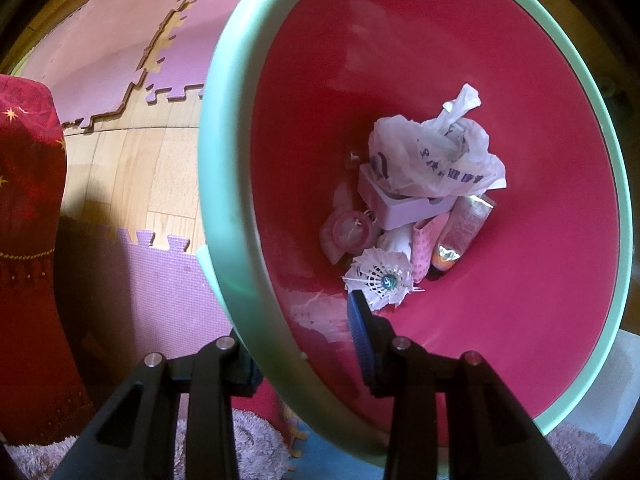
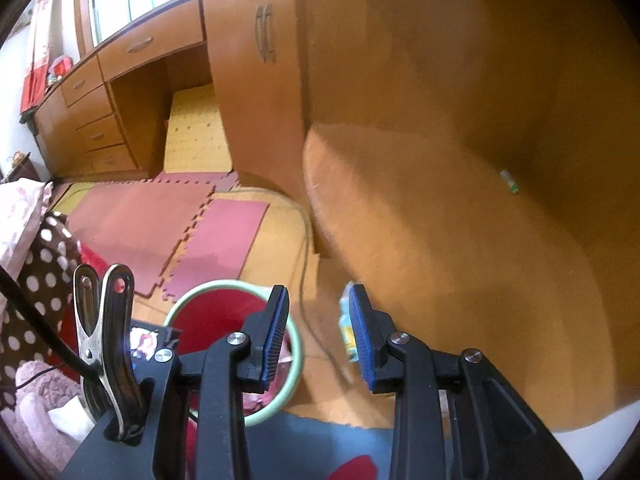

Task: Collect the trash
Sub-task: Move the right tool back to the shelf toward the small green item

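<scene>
Two grippers: your left gripper clamps the bin by its stiff rim; right gripper jaws apart near a light, crinkly wrapper on the floor; pinch its middle.

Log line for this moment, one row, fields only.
left gripper: gripping bin rim | right gripper: open, empty | bin contents: plastic bag, shuttlecock

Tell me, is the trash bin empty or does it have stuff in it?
Not empty: the bin holds a plastic bag and shuttlecock at its bottom.
</scene>
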A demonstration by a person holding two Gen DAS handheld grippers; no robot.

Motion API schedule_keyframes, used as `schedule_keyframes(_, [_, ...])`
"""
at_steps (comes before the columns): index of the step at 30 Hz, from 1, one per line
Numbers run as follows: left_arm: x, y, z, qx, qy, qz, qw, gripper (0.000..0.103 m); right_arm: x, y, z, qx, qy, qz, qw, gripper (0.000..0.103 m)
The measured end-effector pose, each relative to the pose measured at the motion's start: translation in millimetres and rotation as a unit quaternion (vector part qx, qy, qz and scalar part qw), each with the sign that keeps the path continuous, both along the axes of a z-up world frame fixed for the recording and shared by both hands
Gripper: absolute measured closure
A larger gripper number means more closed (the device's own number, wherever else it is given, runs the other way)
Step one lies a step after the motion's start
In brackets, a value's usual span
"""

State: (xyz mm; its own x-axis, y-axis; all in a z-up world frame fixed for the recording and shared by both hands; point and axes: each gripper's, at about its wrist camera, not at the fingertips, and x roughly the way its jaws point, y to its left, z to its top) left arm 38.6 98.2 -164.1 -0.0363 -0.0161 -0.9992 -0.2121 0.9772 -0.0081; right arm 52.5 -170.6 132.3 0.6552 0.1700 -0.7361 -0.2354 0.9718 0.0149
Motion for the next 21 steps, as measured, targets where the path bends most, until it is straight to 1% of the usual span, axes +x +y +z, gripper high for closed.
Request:
schedule_keyframes(3, [-1.0, 1.1, 0.6, -0.002, -0.003, 0.002, 1.0, 0.065, 9.1, -15.1, 9.4, -0.011, -0.013, -0.01, 1.0, 0.071])
schedule_keyframes(11, [-4.3, 0.6, 1.2, -0.005, -0.004, 0.0, 1.0, 0.065, 49.2, -75.1, 26.5, -0.04, -0.037, -0.062, 0.997, 0.071])
schedule_keyframes(16, [-4.9, -0.9, 0.8, -0.002, -0.002, -0.002, 1.0, 0.065, 84.6, -116.9, 22.9, -0.051, -0.026, -0.109, 0.992, 0.071])
schedule_keyframes(21, [-5.3, -1.6, 0.2, -0.001, -0.001, -0.003, 1.0, 0.065, 121.4, -143.4, 13.5, -0.046, -0.007, -0.14, 0.989, 0.07])
